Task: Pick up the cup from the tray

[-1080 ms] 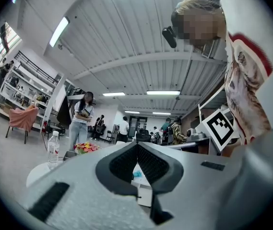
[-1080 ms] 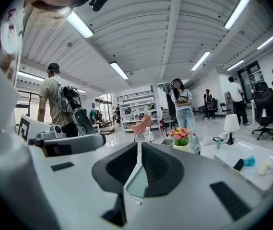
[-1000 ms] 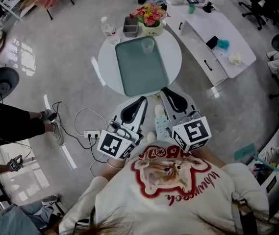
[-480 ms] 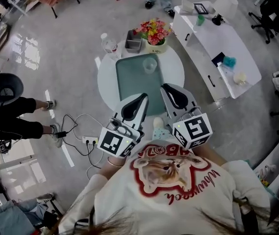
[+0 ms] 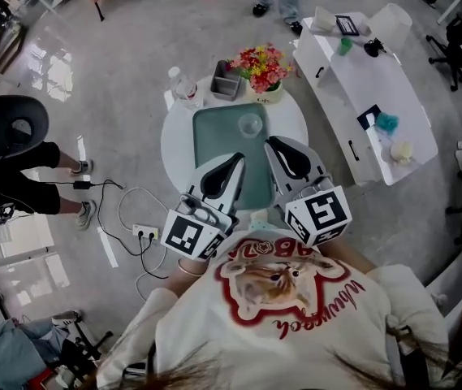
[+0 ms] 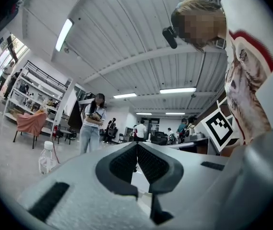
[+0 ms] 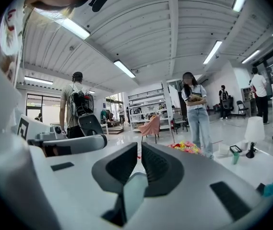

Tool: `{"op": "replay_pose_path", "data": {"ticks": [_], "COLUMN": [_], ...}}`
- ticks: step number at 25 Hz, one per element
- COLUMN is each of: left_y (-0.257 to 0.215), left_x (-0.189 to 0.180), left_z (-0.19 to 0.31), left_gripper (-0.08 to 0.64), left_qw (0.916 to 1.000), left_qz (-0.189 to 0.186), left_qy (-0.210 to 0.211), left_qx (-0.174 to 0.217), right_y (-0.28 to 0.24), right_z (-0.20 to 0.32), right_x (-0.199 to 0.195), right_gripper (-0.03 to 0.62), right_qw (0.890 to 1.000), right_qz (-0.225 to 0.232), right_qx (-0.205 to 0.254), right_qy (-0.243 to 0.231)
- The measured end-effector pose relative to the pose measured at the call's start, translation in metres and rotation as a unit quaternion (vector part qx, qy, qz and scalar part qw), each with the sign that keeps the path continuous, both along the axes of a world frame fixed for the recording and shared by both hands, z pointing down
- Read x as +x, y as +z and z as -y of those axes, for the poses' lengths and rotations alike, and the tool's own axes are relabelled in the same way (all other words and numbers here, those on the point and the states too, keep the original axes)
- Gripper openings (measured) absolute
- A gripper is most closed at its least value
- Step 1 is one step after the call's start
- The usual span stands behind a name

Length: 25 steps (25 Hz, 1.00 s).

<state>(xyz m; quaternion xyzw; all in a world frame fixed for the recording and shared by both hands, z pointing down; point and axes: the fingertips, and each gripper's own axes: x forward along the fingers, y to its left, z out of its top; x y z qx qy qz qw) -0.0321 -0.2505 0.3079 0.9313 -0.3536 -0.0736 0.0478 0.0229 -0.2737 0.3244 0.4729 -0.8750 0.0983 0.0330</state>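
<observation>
A clear cup [image 5: 250, 124] stands upright at the far end of a green tray [image 5: 214, 132] on a round white table [image 5: 173, 136]. My left gripper [image 5: 237, 161] is shut and empty, its tip over the tray's near part in the head view. My right gripper [image 5: 273, 143] is also shut with nothing in it, a little to the right of the left one and short of the cup. In the left gripper view the jaws [image 6: 136, 144] meet at their tips. The right gripper view shows its jaws [image 7: 139, 145] closed too; the cup is hidden in both gripper views.
Behind the tray stand a flower pot [image 5: 261, 65], a grey box [image 5: 225, 80] and a water bottle [image 5: 183, 88]. A long white table [image 5: 369, 96] lies to the right. A power strip with cables [image 5: 144, 232] lies on the floor left, near a seated person [image 5: 11, 177].
The table and tray have come nearer; both grippers now reach over the tray's near end instead of the floor in front of the table. Both jaws stayed shut.
</observation>
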Motion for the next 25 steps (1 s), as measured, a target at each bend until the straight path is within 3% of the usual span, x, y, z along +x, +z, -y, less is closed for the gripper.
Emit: {"op": "replay_pose_path", "data": {"ticks": [19,25], "left_y": [0.001,0.018], "left_x": [-0.025,-0.034], "left_z": [0.029,0.037], "left_gripper": [0.014,0.014], "left_qw": [0.9998,0.9991], "left_qz": [-0.004,-0.005], "left_qy": [0.006,0.010], "left_qx": [-0.019,-0.042], "right_y": [0.005,0.016], "right_z": [0.028,0.032], "right_x": [-0.020,-0.028], "right_gripper": [0.043,0.043], "right_qw": [1.000,0.999], "right_qz": [0.003,-0.007], "right_qx": [-0.015,-0.023], "right_qy": [0.017,0.021]}}
